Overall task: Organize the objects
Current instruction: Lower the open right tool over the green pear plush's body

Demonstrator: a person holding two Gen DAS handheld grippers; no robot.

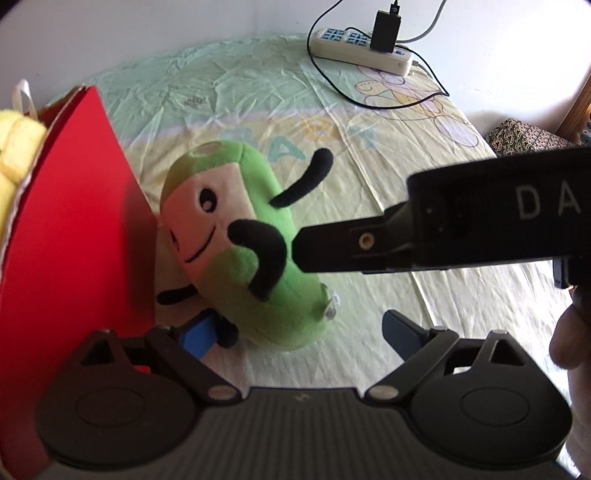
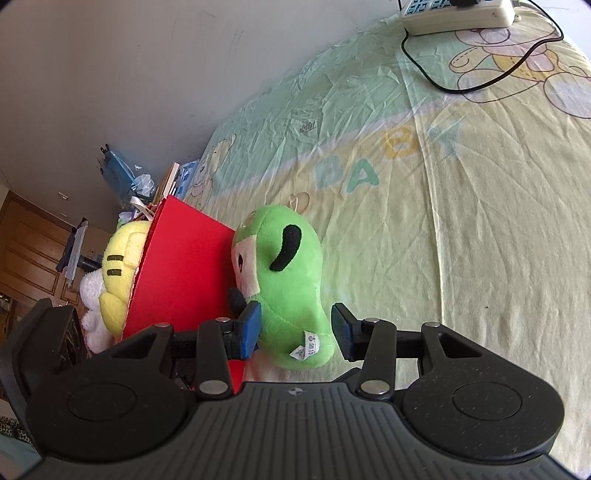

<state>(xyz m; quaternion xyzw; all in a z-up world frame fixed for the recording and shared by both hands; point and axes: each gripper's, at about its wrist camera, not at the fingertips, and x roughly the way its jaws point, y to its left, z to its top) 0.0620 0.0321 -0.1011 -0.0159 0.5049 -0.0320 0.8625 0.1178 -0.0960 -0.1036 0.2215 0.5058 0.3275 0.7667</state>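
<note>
A green plush toy (image 1: 243, 236) (image 2: 288, 280) with a pale face and black limbs lies on the bed sheet and leans against a red paper bag (image 1: 74, 221) (image 2: 184, 266). In the right wrist view my right gripper (image 2: 295, 330) has its blue pads against both sides of the toy's lower end, shut on it. The left wrist view shows that gripper's black finger (image 1: 332, 247) reaching in from the right and touching the toy's side. My left gripper (image 1: 301, 334) is open wide just above the toy's bottom end, its pads clear of the body.
A yellow plush (image 1: 14, 155) (image 2: 118, 266) sticks out of the red bag. A white power strip (image 1: 362, 51) (image 2: 458, 14) with a black charger and cable lies at the far end of the bed. Clutter (image 2: 122, 177) lies beyond the bag. A fingertip (image 1: 569, 339) shows at right.
</note>
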